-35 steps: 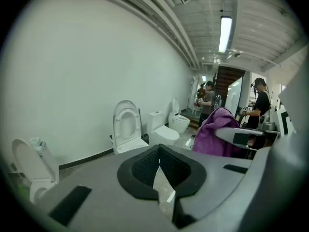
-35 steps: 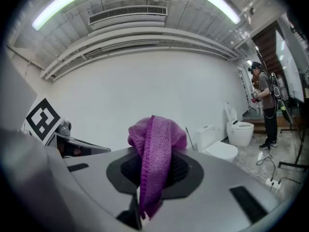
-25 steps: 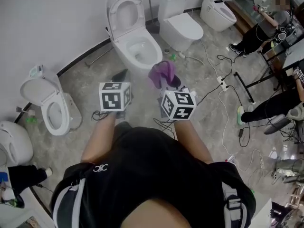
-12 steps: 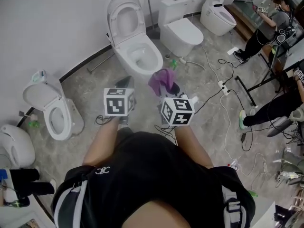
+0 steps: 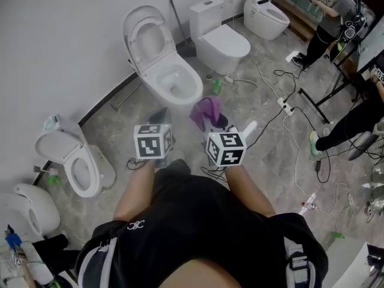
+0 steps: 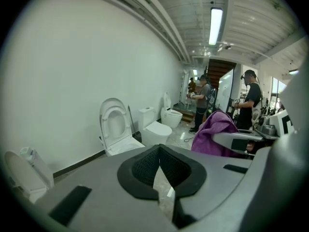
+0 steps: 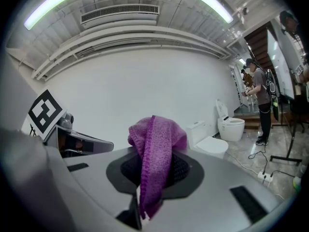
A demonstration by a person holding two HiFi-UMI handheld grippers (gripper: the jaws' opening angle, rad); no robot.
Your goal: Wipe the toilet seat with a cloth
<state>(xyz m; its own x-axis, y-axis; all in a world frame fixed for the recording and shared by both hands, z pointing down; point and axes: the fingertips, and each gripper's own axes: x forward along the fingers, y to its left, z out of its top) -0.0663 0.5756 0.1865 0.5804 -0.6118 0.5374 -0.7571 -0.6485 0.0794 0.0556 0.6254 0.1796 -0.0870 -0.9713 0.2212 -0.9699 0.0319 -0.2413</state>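
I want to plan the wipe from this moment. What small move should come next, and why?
Probably carry the right gripper forward and down toward the open toilet. Its jaws are shut on the purple cloth, which in the head view hangs short of that toilet, touching nothing. The left gripper is shut and empty, so it has nothing to wipe with.

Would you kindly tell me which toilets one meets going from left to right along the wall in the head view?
Rounded closed toilet → small open toilet → large toilet with raised lid → closed toilet with tank → closed toilet by the stairs.
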